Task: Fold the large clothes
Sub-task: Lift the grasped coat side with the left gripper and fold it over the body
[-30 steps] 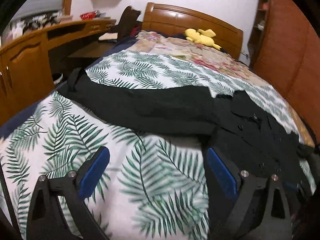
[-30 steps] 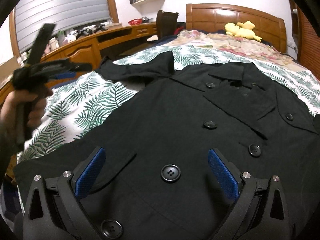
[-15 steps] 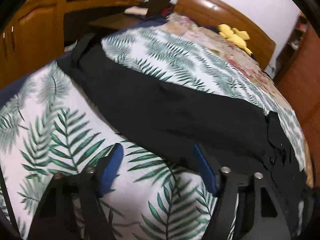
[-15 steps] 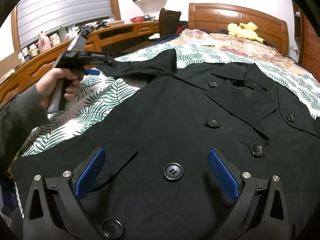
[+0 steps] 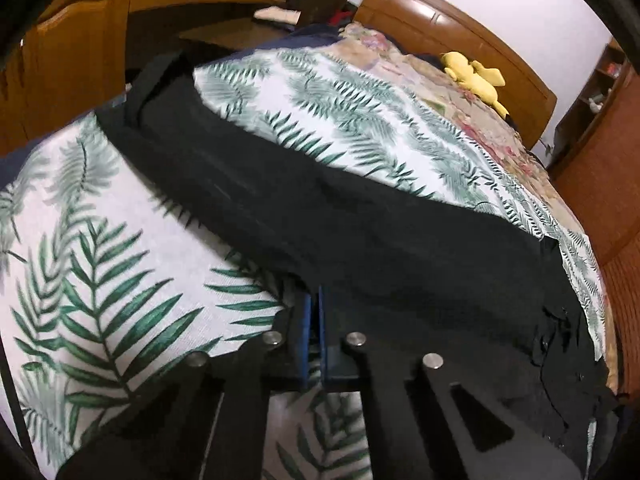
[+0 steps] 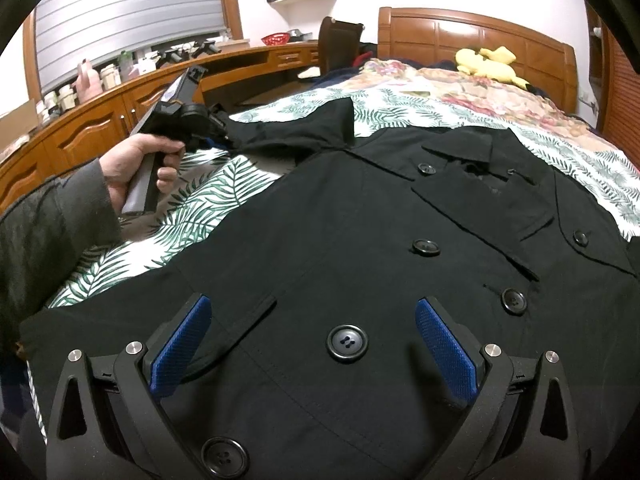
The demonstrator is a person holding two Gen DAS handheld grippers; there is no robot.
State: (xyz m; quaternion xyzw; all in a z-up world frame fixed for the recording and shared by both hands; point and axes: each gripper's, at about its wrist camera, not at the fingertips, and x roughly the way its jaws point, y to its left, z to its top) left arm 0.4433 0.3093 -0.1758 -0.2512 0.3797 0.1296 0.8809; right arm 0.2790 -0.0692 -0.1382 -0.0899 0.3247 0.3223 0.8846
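Observation:
A black double-breasted coat (image 6: pixel 360 240) lies face up on the bed, its buttons showing. One sleeve (image 5: pixel 320 208) stretches out to the side over the leaf-print sheet. My left gripper (image 5: pixel 316 312) is shut, its blue pads pinched together on the near edge of that sleeve. In the right wrist view the left gripper (image 6: pixel 218 128) sits at the sleeve (image 6: pixel 292 132), held by a hand (image 6: pixel 132 164). My right gripper (image 6: pixel 312 304) hangs open just above the coat's lower front, with a button (image 6: pixel 347 342) between its fingers and nothing gripped.
The fern-print sheet (image 5: pixel 120 260) covers the bed. A floral cover and a yellow plush toy (image 6: pixel 486 62) lie near the wooden headboard (image 6: pixel 480 36). A long wooden desk with cabinets (image 6: pixel 100 120) runs along the left side. A wooden wardrobe (image 5: pixel 600 152) stands at the right.
The left gripper moved in and down to the sleeve and its jaws went from wide open to shut on the sleeve's edge. The right gripper stayed where it was, open.

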